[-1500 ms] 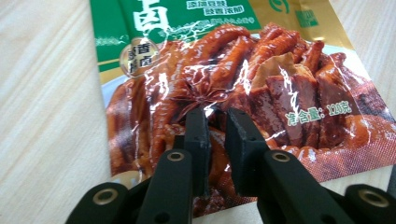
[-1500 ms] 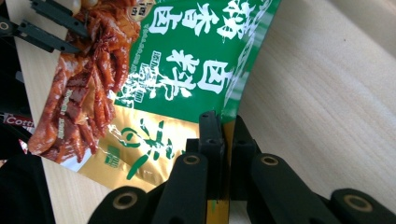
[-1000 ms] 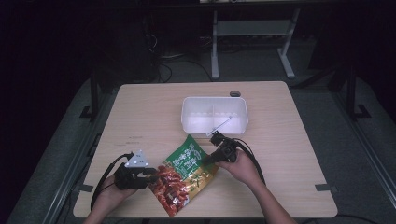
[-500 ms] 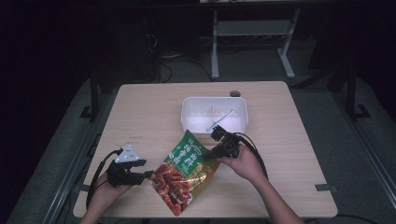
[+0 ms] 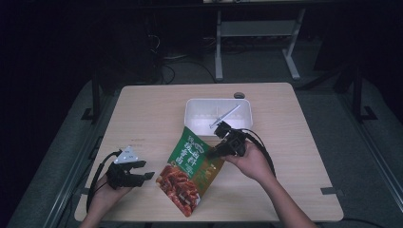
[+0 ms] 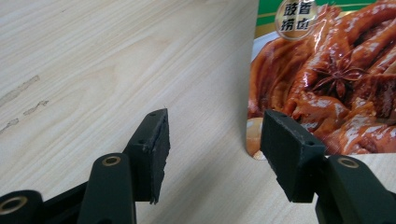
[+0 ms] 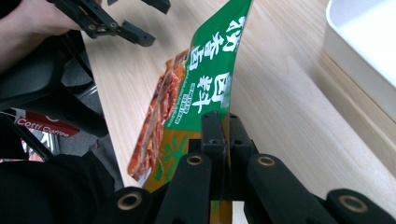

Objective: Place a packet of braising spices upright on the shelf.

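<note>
Food packet in right gripper

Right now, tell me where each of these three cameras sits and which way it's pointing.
High view: above the person's side, looking forward and down on the table; both forearms, left gripper, right gripper.
Left gripper view: rides the left gripper, looks along its parted jaws at the snack bag edge.
Right gripper view: rides the right gripper, whose jaws pinch the bag; the left hand shows farther off.
Shared: all three views show the bag; the high view and right gripper view show the white tray.
</note>
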Demonstrator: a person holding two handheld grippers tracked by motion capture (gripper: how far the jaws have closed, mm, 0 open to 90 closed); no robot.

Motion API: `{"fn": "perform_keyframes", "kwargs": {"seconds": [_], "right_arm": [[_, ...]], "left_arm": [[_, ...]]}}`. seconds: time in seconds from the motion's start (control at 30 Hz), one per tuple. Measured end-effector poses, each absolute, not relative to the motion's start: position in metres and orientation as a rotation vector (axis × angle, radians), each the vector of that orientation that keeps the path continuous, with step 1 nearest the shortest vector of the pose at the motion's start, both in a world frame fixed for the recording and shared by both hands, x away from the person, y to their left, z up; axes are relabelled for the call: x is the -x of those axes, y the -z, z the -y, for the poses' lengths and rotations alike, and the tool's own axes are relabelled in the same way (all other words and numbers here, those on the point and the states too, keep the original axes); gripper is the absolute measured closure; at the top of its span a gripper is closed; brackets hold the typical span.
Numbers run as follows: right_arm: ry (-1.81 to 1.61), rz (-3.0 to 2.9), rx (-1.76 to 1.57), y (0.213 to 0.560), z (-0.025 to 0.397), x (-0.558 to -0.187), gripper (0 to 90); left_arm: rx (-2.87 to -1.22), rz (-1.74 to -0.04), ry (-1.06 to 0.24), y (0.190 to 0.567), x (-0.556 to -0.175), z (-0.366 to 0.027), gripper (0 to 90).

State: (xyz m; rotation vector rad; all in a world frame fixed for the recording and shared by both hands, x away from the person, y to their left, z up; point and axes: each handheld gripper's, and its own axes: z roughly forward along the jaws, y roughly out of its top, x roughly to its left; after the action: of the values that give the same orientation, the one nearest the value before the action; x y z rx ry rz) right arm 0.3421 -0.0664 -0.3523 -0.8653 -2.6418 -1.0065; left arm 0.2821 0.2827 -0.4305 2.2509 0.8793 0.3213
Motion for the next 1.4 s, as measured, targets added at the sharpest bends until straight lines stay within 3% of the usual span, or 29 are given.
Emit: {"fn": "perform_keyframes", "kwargs": {"seconds": [1.4], "right_arm": [[1.026,2.763,0.704,0.262,0.052,-0.328,90.0]], "left_arm": [[-2.241,-0.902,-0.332,0.432,-0.285,-0.290,40.9]]}}
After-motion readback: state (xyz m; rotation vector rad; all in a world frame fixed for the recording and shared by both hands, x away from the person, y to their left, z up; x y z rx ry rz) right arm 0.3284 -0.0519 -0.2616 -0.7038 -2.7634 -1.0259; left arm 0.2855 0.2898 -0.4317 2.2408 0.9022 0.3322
